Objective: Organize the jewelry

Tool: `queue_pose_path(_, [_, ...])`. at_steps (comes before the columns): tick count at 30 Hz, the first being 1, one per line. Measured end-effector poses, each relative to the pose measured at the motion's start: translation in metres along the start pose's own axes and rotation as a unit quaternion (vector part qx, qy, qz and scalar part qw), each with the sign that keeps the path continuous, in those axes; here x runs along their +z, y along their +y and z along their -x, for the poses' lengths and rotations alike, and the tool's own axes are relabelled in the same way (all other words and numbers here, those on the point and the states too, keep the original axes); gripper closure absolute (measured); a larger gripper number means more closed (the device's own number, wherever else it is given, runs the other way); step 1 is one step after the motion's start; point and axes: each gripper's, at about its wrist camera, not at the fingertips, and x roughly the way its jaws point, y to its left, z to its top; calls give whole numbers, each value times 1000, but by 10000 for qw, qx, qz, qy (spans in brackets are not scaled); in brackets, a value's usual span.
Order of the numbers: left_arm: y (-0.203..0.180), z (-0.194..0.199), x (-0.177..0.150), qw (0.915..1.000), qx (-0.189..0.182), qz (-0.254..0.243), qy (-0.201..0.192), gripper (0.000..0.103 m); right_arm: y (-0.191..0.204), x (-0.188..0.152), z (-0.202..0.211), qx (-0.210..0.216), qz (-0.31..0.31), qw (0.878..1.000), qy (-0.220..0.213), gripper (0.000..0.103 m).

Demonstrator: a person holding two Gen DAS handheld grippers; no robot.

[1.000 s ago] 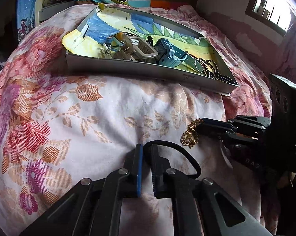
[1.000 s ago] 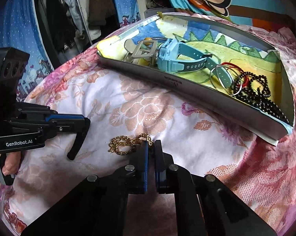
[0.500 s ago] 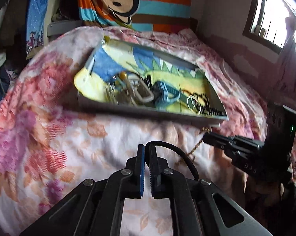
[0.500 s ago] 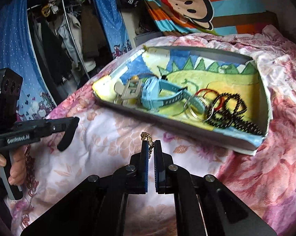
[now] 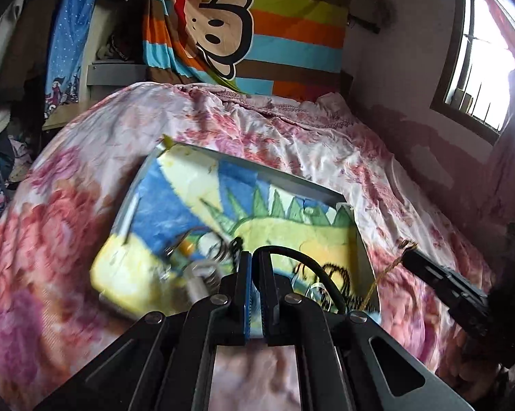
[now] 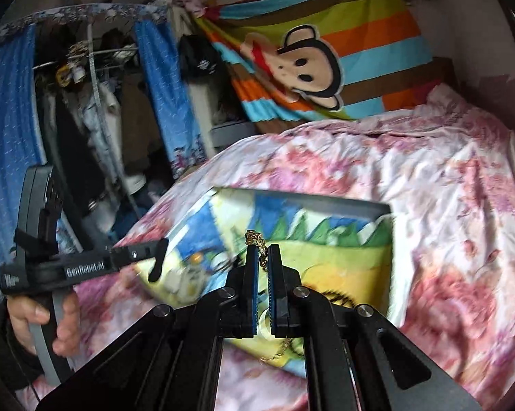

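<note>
While the left wrist view is smeared by motion, the left gripper [image 5: 254, 257] reads clearly at bottom centre: jaws pressed together, nothing between the blue pads. A black cable [image 5: 308, 267] loops off its right finger. Just past the fingertips sits the tray [image 5: 281, 178], a shallow grey-walled box lined with a blue, yellow and green drawing, lying on the floral bedspread [image 5: 291, 137]. Jewelry in the tray's near end is blurred; a metal clasp piece [image 5: 199, 274], a thin ring [image 5: 317, 289] and a dark bead strand [image 5: 339, 274] can be made out, little else. At right, the right gripper [image 5: 409, 251] comes in from the edge, held above the bedspread just outside the tray's right wall, with the gold chain [image 5: 384, 274] hanging from its tip down toward the tray's near right corner. Monkey-print striped blanket [image 5: 243, 27] hangs behind the bed; window [image 5: 480, 51] at upper right.

In the right wrist view, the right gripper [image 6: 263, 250] is clamped on the gold chain [image 6: 255, 236]: a short loop sticks up above the fingertips, links show in the narrow gap, and more chain dangles below the fingers [image 6: 281, 346]. The tray [image 6: 326, 203] lies directly beyond and under the tips, contents blurred. At left, the left gripper [image 6: 159, 257], labelled GenRobot.AI, is held by a person's hand [image 6: 41, 318] near the tray's left end, closed and empty. Clothes rack with blue curtains [image 6: 168, 102] stands behind.
</note>
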Motion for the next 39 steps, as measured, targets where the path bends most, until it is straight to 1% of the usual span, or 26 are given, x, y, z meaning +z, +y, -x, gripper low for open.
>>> queue_pose_path(3, [-12, -25, 4, 9998, 14, -111, 141, 99, -13, -6, -12, -194, -89, 9997, 132, 98])
queue_pose_path(6, [-22, -52, -1, 9989, 28, -214, 421, 99, -25, -21, -25, -273, -199, 9986, 411, 98])
queue_pose_path(7, [-26, -57, -4, 9985, 34, -245, 492, 99, -30, -29, -30, -302, -209, 9977, 569, 98])
queue_pose_path(10, [-33, -74, -15, 9968, 159, -341, 709, 98, -38, -45, -37, -324, -226, 9953, 880, 98])
queue_pose_path(13, [-35, -83, -22, 9955, 256, -325, 855, 98, -42, -56, -37, -333, -231, 9936, 1053, 98])
queue_pose_path(17, [-39, -87, -28, 9944, 329, -360, 937, 97, -50, -65, -36, -409, -340, 9919, 1157, 97])
queue_pose_path(18, [-40, -86, -29, 9941, 332, -383, 964, 96, -51, -67, -34, -433, -389, 9914, 1174, 94])
queue_pose_path(19, [-42, -87, -30, 9936, 333, -404, 999, 95, -53, -68, -33, -448, -439, 9910, 1180, 89])
queue_pose_path(20, [-43, -87, -30, 9931, 340, -424, 1035, 90, -53, -69, -30, -459, -473, 9909, 1173, 85])
queue_pose_path(21, [-43, -87, -30, 9929, 356, -433, 1052, 79, -54, -70, -27, -467, -506, 9911, 1143, 77])
queue_pose_path(22, [-43, -84, -31, 9931, 323, -420, 1048, 74, -54, -70, -24, -480, -519, 9914, 1105, 70])
queue_pose_path(24, [-44, -80, -31, 9940, 200, -363, 1010, 57, -51, -69, -18, -515, -518, 9919, 1035, 68])
queue_pose_path(25, [-44, -75, -31, 9947, 165, -339, 960, 54, -50, -69, -14, -540, -522, 9923, 985, 68])
queue_pose_path(27, [-46, -63, -32, 9957, 223, -333, 829, 42, -47, -68, -5, -584, -524, 9930, 878, 68])
queue_pose_path(29, [-46, -48, -32, 9969, 258, -338, 663, 37, -42, -67, 5, -656, -517, 9936, 758, 64])
queue_pose_path(30, [-46, -40, -32, 9975, 228, -328, 587, 33, -39, -67, 12, -694, -522, 9940, 669, 59])
queue_pose_path(31, [-45, -31, -32, 9979, 233, -312, 520, 31, -35, -66, 20, -717, -530, 9944, 563, 54])
queue_pose_path(32, [-43, -24, -32, 9982, 255, -291, 452, 27, -32, -65, 26, -723, -530, 9948, 485, 52])
queue_pose_path(34, [-40, -5, -33, 9988, 289, -250, 294, 21, -21, -65, 41, -728, -500, 9956, 322, 42])
queue_pose_path(35, [-38, 3, -34, 9990, 307, -238, 236, 17, -16, -65, 47, -726, -485, 9958, 257, 39])
queue_pose_path(37, [-34, 24, -37, 9991, 352, -211, 70, 13, -3, -66, 62, -685, -455, 9965, 111, 26])
queue_pose_path(39, [-31, 41, -40, 9990, 400, -194, -61, 7, 8, -69, 74, -644, -427, 9970, -3, 17])
